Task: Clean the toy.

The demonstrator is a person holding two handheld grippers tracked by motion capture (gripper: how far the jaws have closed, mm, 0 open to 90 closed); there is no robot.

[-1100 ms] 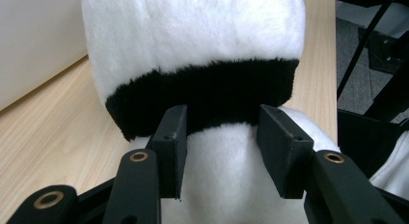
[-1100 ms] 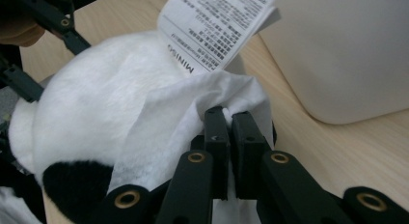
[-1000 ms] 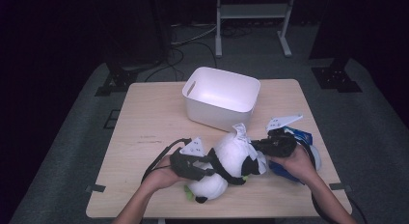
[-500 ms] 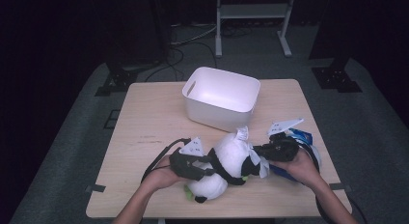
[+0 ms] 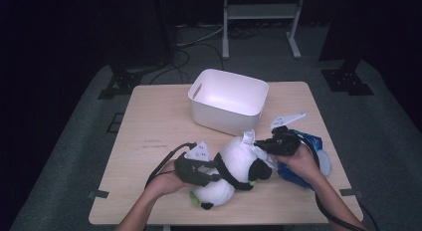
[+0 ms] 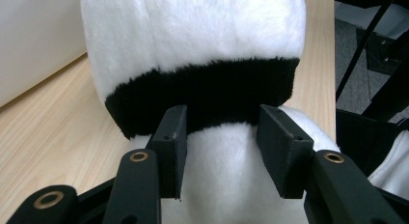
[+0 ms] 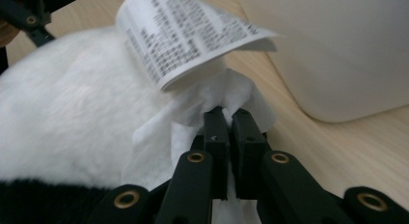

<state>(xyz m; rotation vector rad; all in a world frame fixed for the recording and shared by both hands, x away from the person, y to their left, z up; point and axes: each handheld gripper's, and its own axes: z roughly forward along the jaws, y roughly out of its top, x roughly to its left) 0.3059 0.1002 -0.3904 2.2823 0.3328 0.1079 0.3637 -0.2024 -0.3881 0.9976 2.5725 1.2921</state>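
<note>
We see a black-and-white plush toy point(image 5: 234, 166) lying near the table's point(image 5: 149, 126) front edge, right of its middle, gripped from both sides. The left gripper point(image 6: 222, 137) clamps the toy across its black band, jaws partly spread with both pads pressed into the fur. The right gripper point(image 7: 230, 122) has its jaws pressed nearly together, pinching a white wipe point(image 7: 193, 122) against the toy's white fur, just below the toy's printed label point(image 7: 188, 35). A white bin point(image 5: 228, 99) stands toward the table's back edge, close behind the toy, leaving little room between them. A blue packet point(image 5: 303, 156) lies by the right edge, under the right hand point(image 5: 298, 164). The table's left half and back left corner offer open room. The top is pale wood; around it we see grey carpet point(image 5: 64, 156), cables and dark stands in a dim room.
</note>
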